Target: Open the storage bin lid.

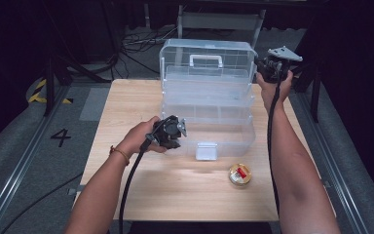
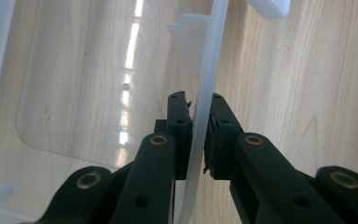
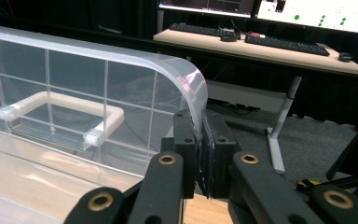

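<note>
A clear plastic organiser box stands on the wooden table with its lid raised upright at the back. The lid carries a white handle. My left gripper is at the box's front left corner. In the left gripper view it is shut on the thin clear wall of the base. My right gripper is up at the lid's right edge. In the right gripper view it is shut on the lid's curved corner, with the handle to its left.
A small round gold tin with a red mark lies on the table in front of the box's right end. A white latch hangs at the box's front. Behind the table stands a desk with keyboards.
</note>
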